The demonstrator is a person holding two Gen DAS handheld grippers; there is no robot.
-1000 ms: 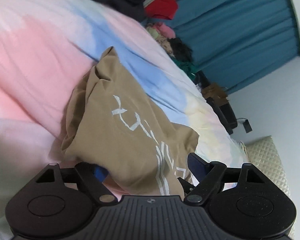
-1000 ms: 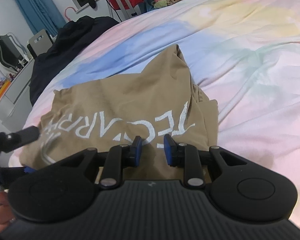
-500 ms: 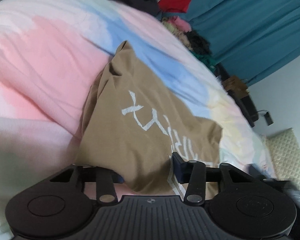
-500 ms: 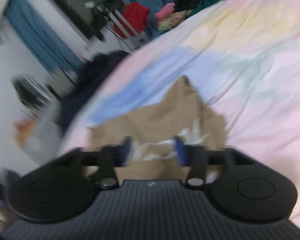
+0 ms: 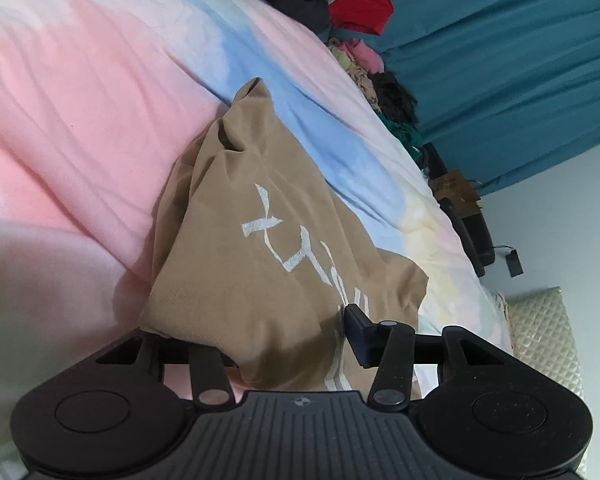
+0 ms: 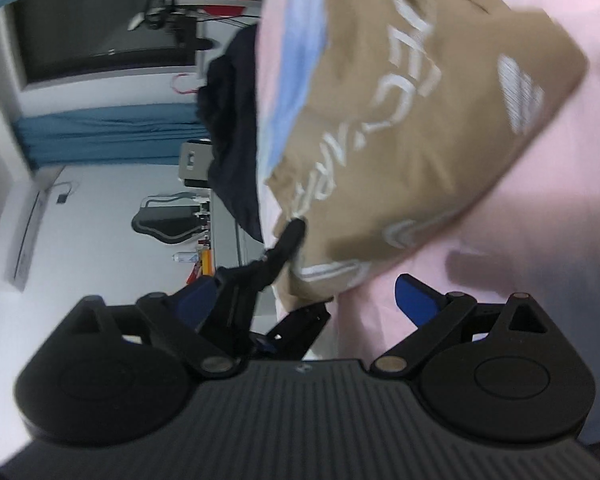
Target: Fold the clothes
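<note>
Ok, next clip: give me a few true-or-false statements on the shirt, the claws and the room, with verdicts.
1. The shirt is tan with white lettering. True.
2. The right claw is clamped on the shirt. False: its fingers are spread wide, with nothing between them.
3. The shirt lies on a bare wooden table. False: it lies on a pastel pink, blue and yellow sheet.
4. Teal curtains hang beyond the bed. True.
</note>
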